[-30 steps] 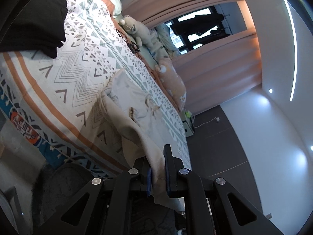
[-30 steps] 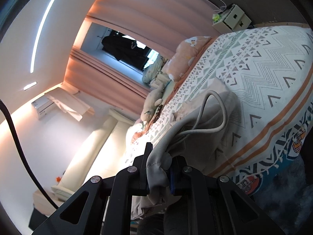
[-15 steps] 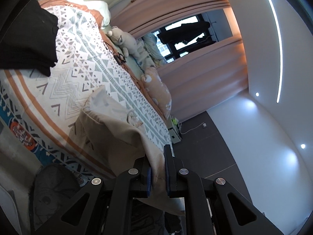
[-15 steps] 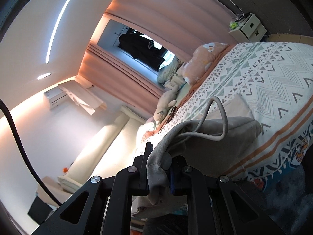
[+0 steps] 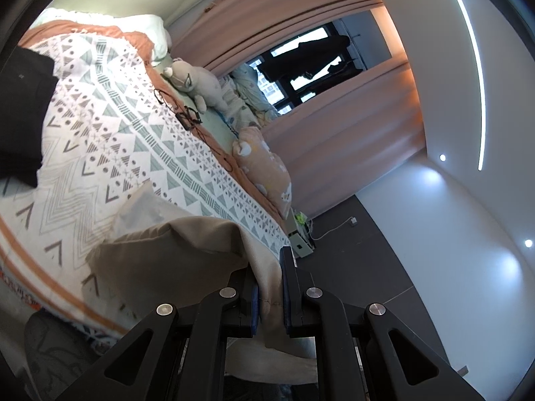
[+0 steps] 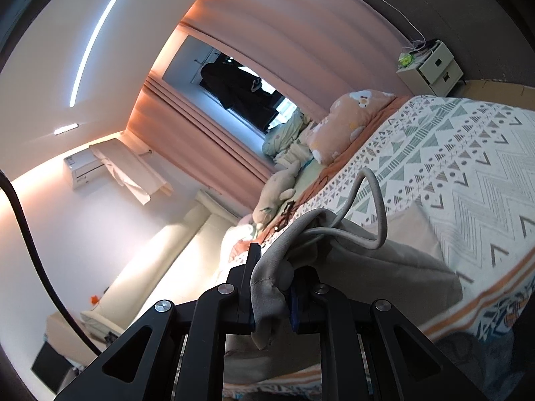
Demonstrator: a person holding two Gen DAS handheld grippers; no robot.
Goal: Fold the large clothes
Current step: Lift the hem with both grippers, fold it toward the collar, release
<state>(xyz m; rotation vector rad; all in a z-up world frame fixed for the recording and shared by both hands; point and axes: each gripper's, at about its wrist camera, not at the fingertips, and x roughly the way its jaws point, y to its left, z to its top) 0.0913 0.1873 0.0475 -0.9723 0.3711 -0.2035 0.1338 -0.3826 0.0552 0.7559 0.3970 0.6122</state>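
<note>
While both ends of a beige garment point(image 5: 174, 254) are pinched, the left hand-held gripper point(image 5: 269, 297) and right hand-held gripper point(image 6: 272, 292) hold it raised over the patterned bed point(image 5: 110, 140), its far part still resting there. Both point nearly level. Judged next: spreading it flat for folding.

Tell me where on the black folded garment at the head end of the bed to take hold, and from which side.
Judging from the left wrist view, grip the black garment at its lower corner, where the stacked layers overhang the patterned bedspread. Come in low from the foot of the bed, tongs level with the bedspread, so that all the layers are pinched together. Its far edge is out of frame.
</note>
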